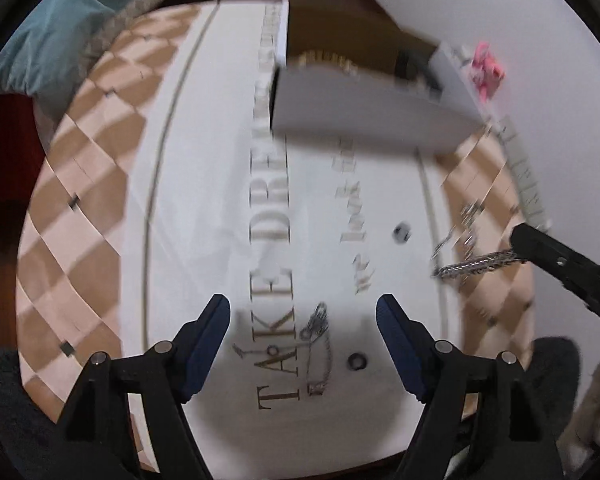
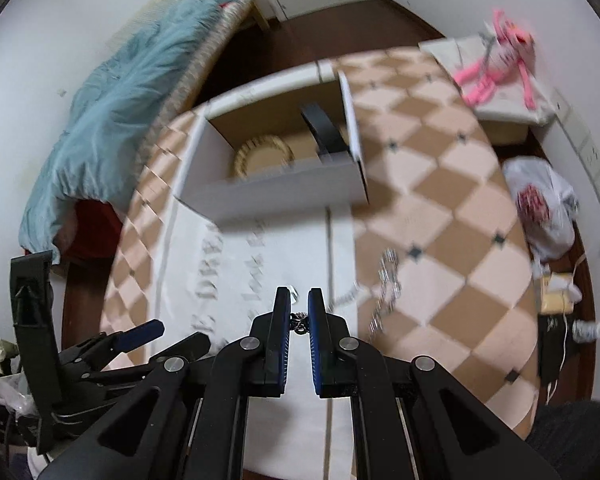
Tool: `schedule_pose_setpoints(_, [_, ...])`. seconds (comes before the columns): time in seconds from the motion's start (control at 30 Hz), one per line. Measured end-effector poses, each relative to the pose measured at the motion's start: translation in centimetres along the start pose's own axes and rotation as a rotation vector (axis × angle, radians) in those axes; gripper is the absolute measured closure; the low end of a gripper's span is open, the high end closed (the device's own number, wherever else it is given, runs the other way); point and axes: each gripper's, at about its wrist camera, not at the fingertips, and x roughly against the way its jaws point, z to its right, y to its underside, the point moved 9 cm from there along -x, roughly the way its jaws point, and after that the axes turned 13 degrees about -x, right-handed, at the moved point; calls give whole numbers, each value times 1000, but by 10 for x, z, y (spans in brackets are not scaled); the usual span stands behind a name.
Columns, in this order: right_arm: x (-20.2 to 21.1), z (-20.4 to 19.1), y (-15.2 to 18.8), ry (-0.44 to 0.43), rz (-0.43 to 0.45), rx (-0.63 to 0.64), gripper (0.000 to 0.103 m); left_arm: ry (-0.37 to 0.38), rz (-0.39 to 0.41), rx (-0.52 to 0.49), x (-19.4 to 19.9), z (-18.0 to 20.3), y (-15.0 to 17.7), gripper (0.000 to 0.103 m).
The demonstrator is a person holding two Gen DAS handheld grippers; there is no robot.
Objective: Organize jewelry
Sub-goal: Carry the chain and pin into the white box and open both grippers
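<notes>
Right gripper (image 2: 299, 312), jaws nearly closed, pinches a silver chain (image 1: 476, 265) lifted above the checkered tabletop's (image 1: 80, 208) right edge; left gripper (image 1: 303, 320) hangs open, empty. Step in hand, apparently: carrying the chain; next, forward to the open white box (image 2: 284, 192) at the far edge.

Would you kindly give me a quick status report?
Left gripper open, empty. Right gripper shut on silver chain bracelet. White cardboard box ahead, nothing in the way.

Table covering (image 2: 440, 208): we see a tan and pale pink checker with small dark diamonds.
Cloth (image 1: 220, 200): white, gold lettering.
Box (image 2: 276, 196): white outside, brown inside.
Finger pads (image 1: 210, 344): blue.
Chain (image 1: 476, 264): silver.
Blanket (image 2: 132, 92): teal.
</notes>
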Motion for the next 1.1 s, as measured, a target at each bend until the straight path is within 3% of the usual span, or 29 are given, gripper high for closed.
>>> schedule_pose_setpoints(0.3, [-21,34,27,71,-17,-35,94,-89,8,-88,-16,17,16,32])
schedule_pose_setpoints(0.37, [-23,37,29,80,-18,-37,94,-116,25,-114,-15,20,15,48])
schedule_pose_setpoints(0.43, [-24,38,30,84,-19,-40,94,-136,48,-153,-12,23,13,93])
schedule_pose_setpoints(0.47, [-24,38,30,89,-18,-38,94,-132,46,-160,-13,25,12,99])
schedule_pose_setpoints(0.63, [-17,31,27,76,-12,-34,94,-90,55,-147,-8,25,12,100])
schedule_pose_setpoints(0.77, [2,15,17,22,-3,-28,94,-38,103,-116,22,23,4,100])
schedule_pose_setpoints(1.1, [72,-42,-42,-114,76,34,94,78,267,-54,109,17,-62,100])
